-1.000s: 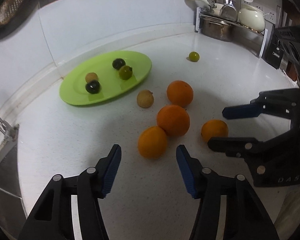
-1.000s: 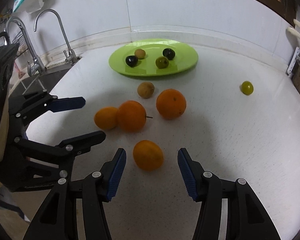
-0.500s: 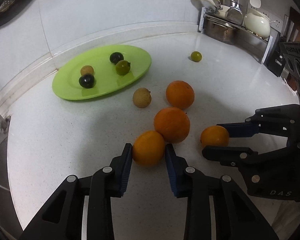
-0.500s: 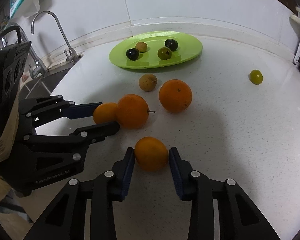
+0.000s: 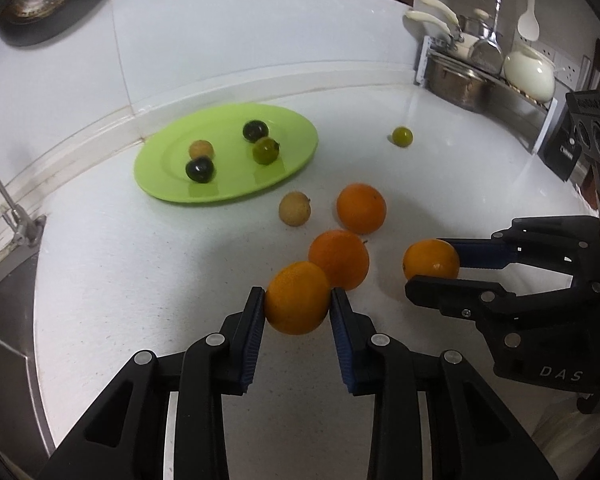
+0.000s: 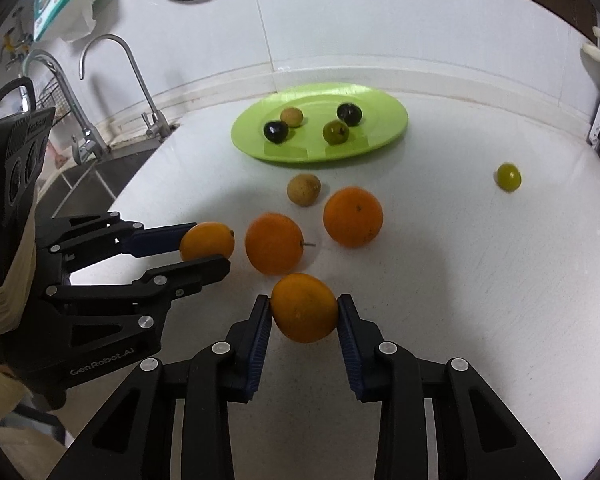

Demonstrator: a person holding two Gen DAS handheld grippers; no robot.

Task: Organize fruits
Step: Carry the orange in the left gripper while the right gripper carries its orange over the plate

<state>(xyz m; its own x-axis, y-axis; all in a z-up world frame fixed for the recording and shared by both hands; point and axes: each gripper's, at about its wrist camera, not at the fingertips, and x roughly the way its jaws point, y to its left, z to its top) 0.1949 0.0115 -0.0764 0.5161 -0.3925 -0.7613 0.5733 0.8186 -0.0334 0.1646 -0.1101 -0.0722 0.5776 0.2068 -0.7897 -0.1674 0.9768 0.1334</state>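
L gripper (image 5: pixel 298 306), pads pinching a small orange (image 5: pixel 297 298) from both sides; this fruit touches a larger stemmed orange (image 5: pixel 339 259) just behind it. R gripper (image 6: pixel 304 312), pads clamped on a second small orange (image 6: pixel 304 307), also seen from the L wrist cam nearer the R edge than the stemmed orange. Landmark: green plate (image 5: pixel 296 140) at the back of the white counter (image 5: pixel 140 280). On the plate: two dark fruits, one olive-green fruit, one tan fruit. Just in front of the plate w/ a small gap: tan round fruit (image 5: pixel 295 208). Beside that, farther from the plate: third large orange (image 5: pixel 361 208), apart from the stemmed one. Well to the plate's R: lone green fruit (image 5: pixel 402 136). Far L of the plate: taps (image 6: pixel 112 80) at the sink. Far R of the plate: dish rack (image 5: pixel 480 76) w/ pots.
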